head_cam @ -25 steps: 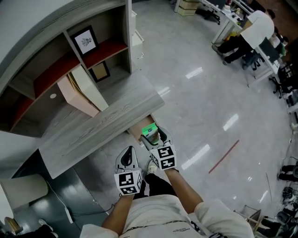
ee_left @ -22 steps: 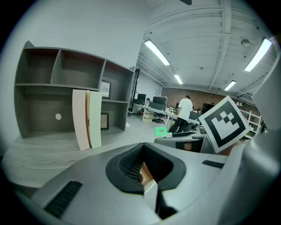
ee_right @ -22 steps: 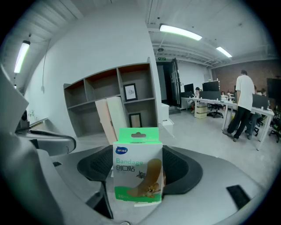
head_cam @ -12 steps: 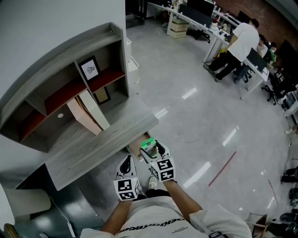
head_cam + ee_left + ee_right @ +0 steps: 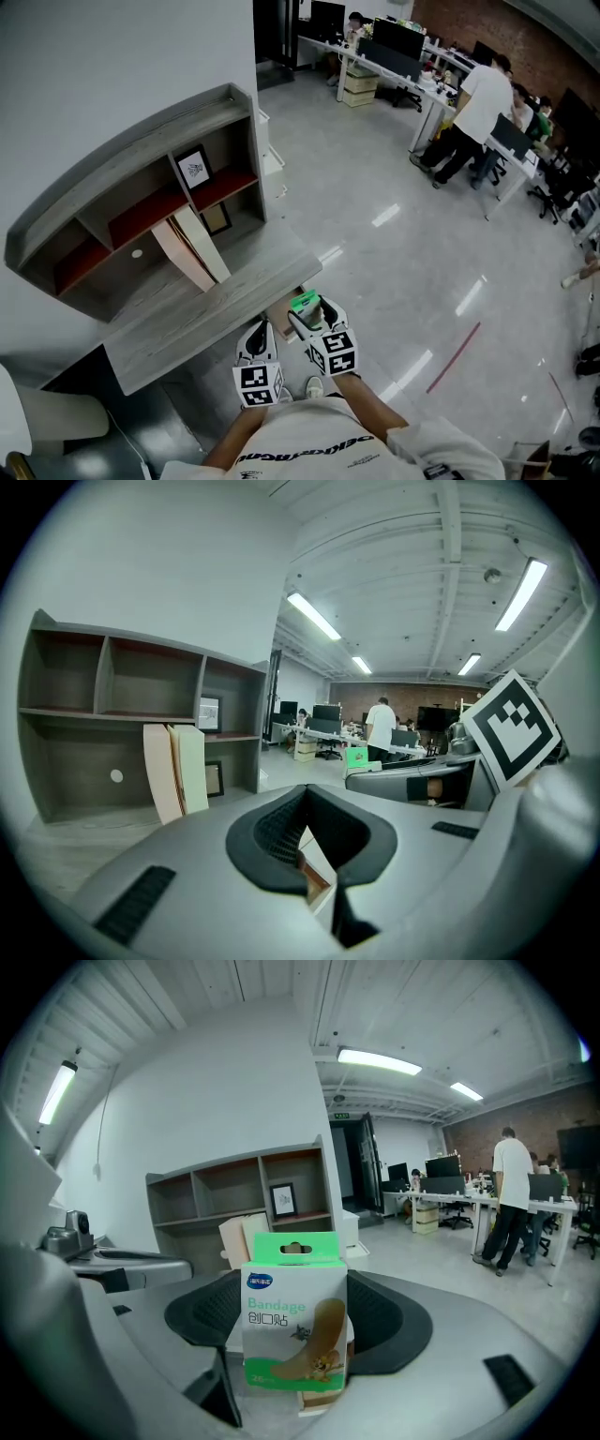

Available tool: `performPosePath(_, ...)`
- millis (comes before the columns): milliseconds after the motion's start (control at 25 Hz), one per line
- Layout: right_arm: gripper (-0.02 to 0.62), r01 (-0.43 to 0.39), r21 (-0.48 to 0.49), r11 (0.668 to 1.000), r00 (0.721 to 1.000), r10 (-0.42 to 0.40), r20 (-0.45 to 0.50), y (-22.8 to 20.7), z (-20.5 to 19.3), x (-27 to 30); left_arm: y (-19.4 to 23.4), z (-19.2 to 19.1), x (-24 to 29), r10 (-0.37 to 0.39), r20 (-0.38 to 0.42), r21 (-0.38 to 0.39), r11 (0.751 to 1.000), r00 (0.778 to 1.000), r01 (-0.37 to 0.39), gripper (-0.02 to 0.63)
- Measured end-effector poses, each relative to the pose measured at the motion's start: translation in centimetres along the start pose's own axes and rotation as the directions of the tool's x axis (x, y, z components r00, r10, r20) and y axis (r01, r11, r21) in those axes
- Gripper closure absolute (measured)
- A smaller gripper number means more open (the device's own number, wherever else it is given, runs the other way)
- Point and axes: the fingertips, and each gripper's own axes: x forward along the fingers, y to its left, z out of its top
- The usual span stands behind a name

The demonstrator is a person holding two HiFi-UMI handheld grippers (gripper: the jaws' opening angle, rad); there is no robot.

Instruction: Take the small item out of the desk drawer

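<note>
Two units are held off the front edge of the grey wood-grain surface [image 5: 211, 305]. The right hand-held gripper [image 5: 307, 312] clamps an upright green-and-white cardboard bandage box [image 5: 294, 1330] above the brown wooden drawer [image 5: 277, 302] under that edge. The left hand-held gripper [image 5: 261, 330] is clenched and empty.

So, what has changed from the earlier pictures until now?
The head view pulled back, so the desk looks smaller. The right claw still holds the bandage box at the desk's front edge; nothing was let go. The left claw stays shut beside it.
</note>
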Motion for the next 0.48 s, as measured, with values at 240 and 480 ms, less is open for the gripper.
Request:
performPosePath(240, 0.230, 0.013, 0.006, 1.000, 0.999, -0.013, 0.033, -0.4, 1.5, -0.7, 0.0, 1.1, 0.0, -0.009, 0.021, 0.009, 1.000, 1.000, 0.009, 0.591)
performPosePath(480, 0.230, 0.006, -0.028, 1.000, 0.999, -0.005, 0.045, 0.0, 2.3, -0.7, 0.2, 1.7, -0.1, -0.005, 0.037, 0.019, 1.000, 0.999, 0.005, 0.591)
